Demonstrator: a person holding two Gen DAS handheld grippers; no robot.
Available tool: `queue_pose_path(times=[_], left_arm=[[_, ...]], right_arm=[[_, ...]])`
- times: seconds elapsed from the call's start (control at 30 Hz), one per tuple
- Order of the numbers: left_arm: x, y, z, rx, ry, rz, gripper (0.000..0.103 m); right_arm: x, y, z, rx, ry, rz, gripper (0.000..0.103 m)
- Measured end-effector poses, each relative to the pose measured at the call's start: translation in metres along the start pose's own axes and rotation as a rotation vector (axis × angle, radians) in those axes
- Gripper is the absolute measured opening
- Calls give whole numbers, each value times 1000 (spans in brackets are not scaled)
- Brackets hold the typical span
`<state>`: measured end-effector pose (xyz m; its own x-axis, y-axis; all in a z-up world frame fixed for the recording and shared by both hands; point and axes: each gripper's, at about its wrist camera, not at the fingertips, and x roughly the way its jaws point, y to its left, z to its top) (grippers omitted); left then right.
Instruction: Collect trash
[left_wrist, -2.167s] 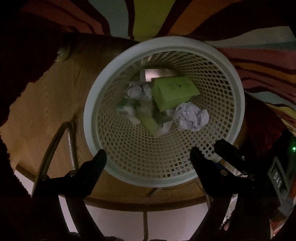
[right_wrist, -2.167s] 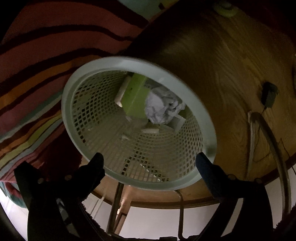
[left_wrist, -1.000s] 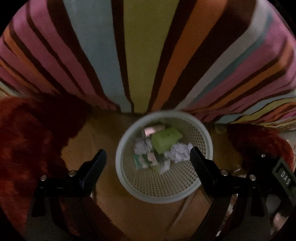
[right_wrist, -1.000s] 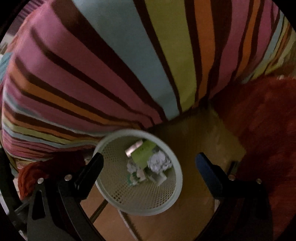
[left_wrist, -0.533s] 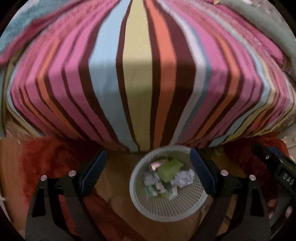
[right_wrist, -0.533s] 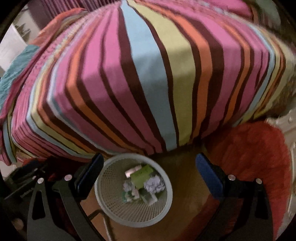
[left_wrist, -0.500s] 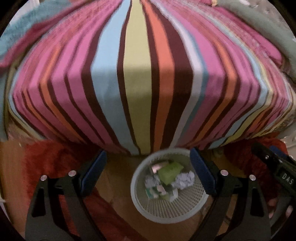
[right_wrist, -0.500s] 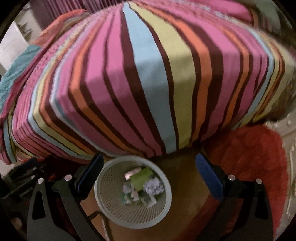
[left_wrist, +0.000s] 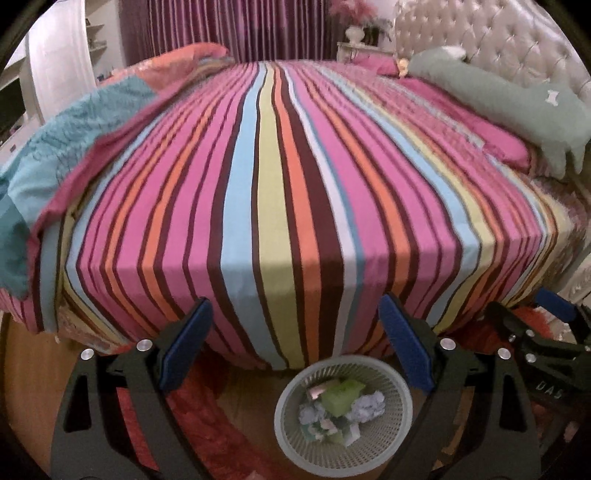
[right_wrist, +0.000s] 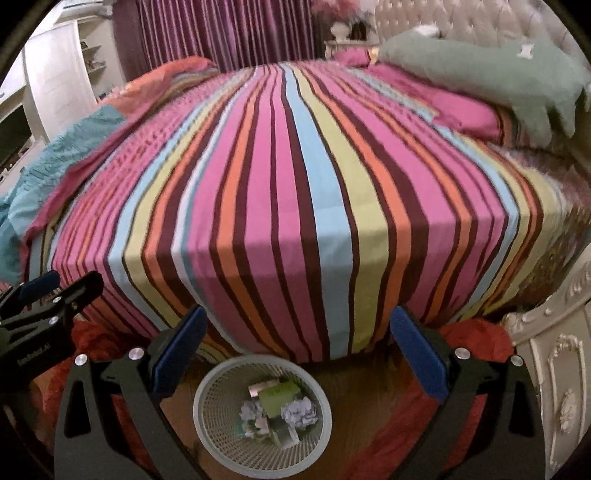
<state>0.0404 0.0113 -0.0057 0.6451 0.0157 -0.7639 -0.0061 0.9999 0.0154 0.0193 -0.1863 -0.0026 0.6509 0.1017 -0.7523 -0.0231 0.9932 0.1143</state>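
Both tools (left_wrist: 295, 347) (right_wrist: 295, 345) wide apart, empty, above round white lattice basket (left_wrist: 400, 435) of crumpled paper (left_wrist: 367, 406).

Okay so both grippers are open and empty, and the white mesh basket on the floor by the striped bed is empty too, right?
Not quite: the basket isn't empty. The left wrist view shows a green box and crumpled paper inside. Both the left gripper and right gripper are open and empty.

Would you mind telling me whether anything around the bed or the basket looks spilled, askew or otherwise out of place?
Nothing stands out. The white basket stands upright on the floor at the foot of the striped bed, with the crumpled paper and green box inside it. No trash shows on the bedspread, and both grippers are open and empty.
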Motion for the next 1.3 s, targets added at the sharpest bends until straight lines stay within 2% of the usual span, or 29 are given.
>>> queue_pose_path(times=[0.43, 0.57, 0.67, 0.87, 1.0, 1.3], left_arm=[[-46, -2, 24, -24, -113, -40, 89], [-52, -2, 26, -25, -130, -53, 89], [-53, -2, 28, -15, -145, -30, 89], [-56, 4, 32, -46, -159, -56, 89], [-60, 2, 32, -20, -177, -18, 89], [-65, -3, 33, 3, -185, -8, 89]], right_arm=[[-44, -2, 25, -3, -181, -15, 95], [-50, 0, 26, -11, -202, -4, 95], [-55, 1, 26, -15, -222, -8, 95], [-63, -1, 28, -17, -263, -30, 95], [-63, -3, 28, -7, -264, -29, 95], [-66, -1, 28, -17, -275, -39, 95]])
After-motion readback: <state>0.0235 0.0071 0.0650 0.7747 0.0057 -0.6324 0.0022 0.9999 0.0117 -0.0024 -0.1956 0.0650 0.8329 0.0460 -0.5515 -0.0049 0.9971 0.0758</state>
